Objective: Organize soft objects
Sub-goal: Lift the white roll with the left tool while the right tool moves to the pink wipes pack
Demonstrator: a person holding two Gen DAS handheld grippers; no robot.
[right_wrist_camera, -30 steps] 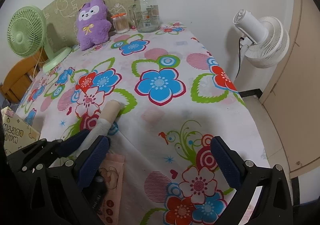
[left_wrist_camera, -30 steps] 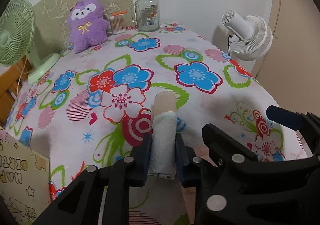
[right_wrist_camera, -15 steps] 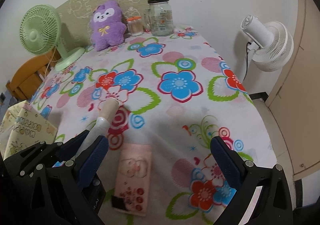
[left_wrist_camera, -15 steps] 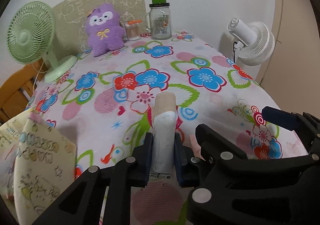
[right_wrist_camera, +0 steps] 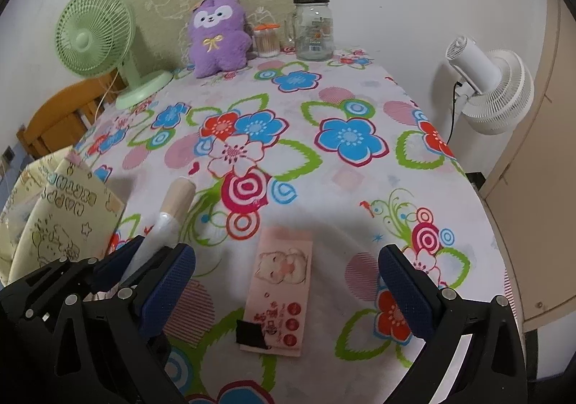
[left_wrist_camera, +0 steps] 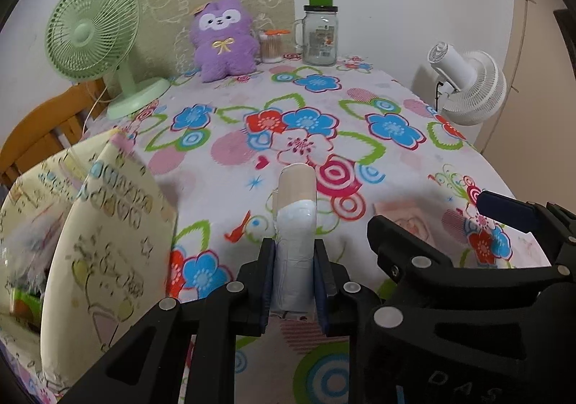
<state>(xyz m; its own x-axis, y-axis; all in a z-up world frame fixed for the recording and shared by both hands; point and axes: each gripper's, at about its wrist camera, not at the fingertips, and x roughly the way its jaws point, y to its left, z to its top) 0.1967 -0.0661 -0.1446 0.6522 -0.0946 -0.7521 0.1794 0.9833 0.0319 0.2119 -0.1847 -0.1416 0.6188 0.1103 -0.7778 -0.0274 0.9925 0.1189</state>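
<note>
My left gripper [left_wrist_camera: 293, 249] is shut on a rolled soft bundle [left_wrist_camera: 296, 224], white in clear wrap with a beige end, held above the flowered tablecloth [left_wrist_camera: 324, 137]. In the right wrist view the same bundle [right_wrist_camera: 172, 209] sticks up at the lower left. My right gripper [right_wrist_camera: 288, 281] stands wide open with nothing between its fingers, hovering over a pink flat packet [right_wrist_camera: 280, 289] that lies on the cloth. A purple plush toy [left_wrist_camera: 223, 39] sits at the table's far edge. A cream printed bag [left_wrist_camera: 104, 224] stands open at the left.
At the back stand a green table fan [left_wrist_camera: 93, 40], a glass jar with a green lid [left_wrist_camera: 320, 33] and a small toothpick jar [left_wrist_camera: 271, 46]. A white fan [left_wrist_camera: 468, 87] hangs off the right side. A wooden chair [left_wrist_camera: 43, 127] is at the left edge.
Both grippers have drawn back and slightly up from the table, the left still holding the bundle. The pink packet and the cream bag have come into view.
</note>
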